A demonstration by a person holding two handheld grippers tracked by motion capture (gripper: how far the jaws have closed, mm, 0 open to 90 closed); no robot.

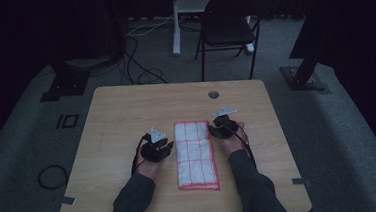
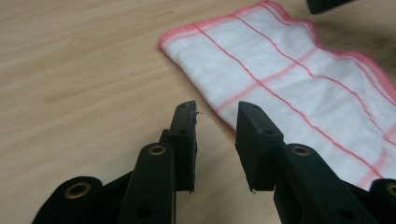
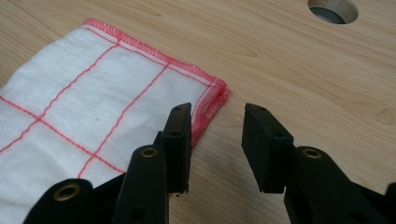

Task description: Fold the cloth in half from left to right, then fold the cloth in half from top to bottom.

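Worktop [image 1: 126,115]: one, light wood-grain top with rounded corners, bare apart from the items below; one round cable hole [image 1: 213,94] near its far edge, also seen in the right gripper view. Room: dim, grey carpet floor [image 1: 358,139], dark curtains along the far side. Chair [image 1: 230,23]: one, black, folding type, standing beyond the worktop beside one white desk leg [image 1: 175,21]. Loose cables [image 1: 138,64]: several, trailing across the floor behind the worktop, plus one coiled loop [image 1: 52,176] on the floor at the left. Black stand bases [image 1: 301,75]: two, one on each side of the floor. Cloth [image 1: 195,155]: one, white with a red grid and red stitched hem, folded into a long strip, lying flat at the middle of the worktop between the two hands, long side running away from the person. Left gripper [image 1: 168,146]: one, just beside the cloth's left edge, jaws parted with bare wood between them and nothing held; the cloth's hem lies just past the jaw tips. Right gripper [image 1: 213,130]: one, at the cloth's far right corner, jaws standing apart and gripping nothing; one jaw sits over the hem, the other over bare wood. Sleeves [image 1: 132,200]: two, dark, entering from the near edge.
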